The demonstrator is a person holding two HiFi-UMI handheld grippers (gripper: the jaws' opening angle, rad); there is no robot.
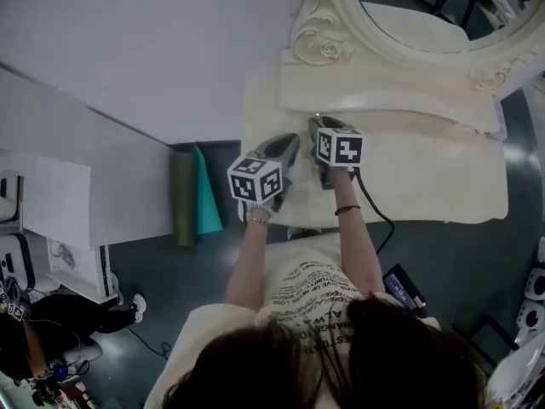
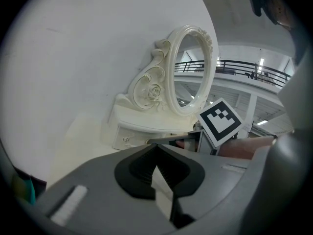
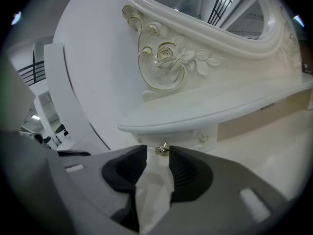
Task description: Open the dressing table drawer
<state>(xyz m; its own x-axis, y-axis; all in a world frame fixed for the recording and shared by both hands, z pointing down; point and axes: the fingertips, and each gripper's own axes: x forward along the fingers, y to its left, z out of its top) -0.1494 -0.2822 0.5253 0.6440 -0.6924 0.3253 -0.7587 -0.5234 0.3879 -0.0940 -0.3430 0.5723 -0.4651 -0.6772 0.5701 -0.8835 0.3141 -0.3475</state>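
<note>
On the right gripper (image 3: 157,154) the jaws are wide apart and grip nothing. The small gold-toned metal knob (image 3: 162,149) sits right at the gap between the two tips, and as far as I can see the pads aren't pressing on it. The knob is on the cream-white drawer front (image 3: 185,135), tucked under the curved raised shelf (image 3: 220,104) at the left end of the cream-white dressing table (image 1: 417,181). Can't tell whether the drawer is out at all. On the left gripper (image 2: 156,147) the jaw tips are together with nothing between them. It points at the same end of the table from further back, with the table top under it. In the left gripper view the drawer front shows below the shelf, and the right gripper's black-and-white marker cube (image 2: 220,120) is to the right of it. In the head view both grippers are side by side over the left part of the table top. The right one is ahead, up against the shelf, and the left one is nearer the front edge. Above the shelf are a carved rose-and-scroll ornament (image 3: 166,58) and an oval mirror in a carved white frame (image 1: 426,11). On the floor left of the table a dark green roll (image 1: 183,198) lies beside a teal sheet (image 1: 204,192).
</note>
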